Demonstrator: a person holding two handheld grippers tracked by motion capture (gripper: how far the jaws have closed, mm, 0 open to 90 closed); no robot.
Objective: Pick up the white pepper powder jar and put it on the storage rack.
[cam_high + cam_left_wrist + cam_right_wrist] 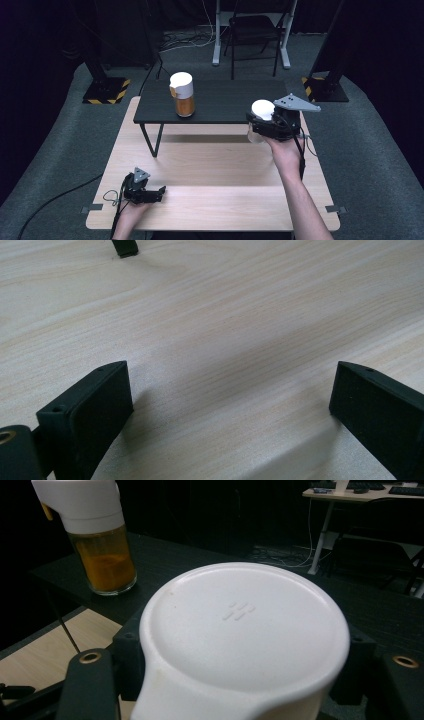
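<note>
At the near edge of the wooden table, I see the left gripper resting low on the wood, close to the front left corner. Its jaws stand wide apart with nothing between them; the left gripper view confirms bare wood grain between the two black pads. Its cable trails off the left side of the table.

Further in, on the right side, the right gripper is held up above the table by the person's right hand, at the near right edge of the black side table. It's clamped on a white-lidded container. In the right gripper view the round white lid sits right in front of the camera, jaws pressed against both sides of it. Body below the lid looks clear in the high view, contents I can't tell. The container is off the surface, carried, roughly upright.

Farthest back, a second container stands upright on the black side table, left of centre, well apart from the held one. White dispenser-style lid, clear body with orange contents. Nothing touches it.

Behind the tables: a chair and dark floor.
</note>
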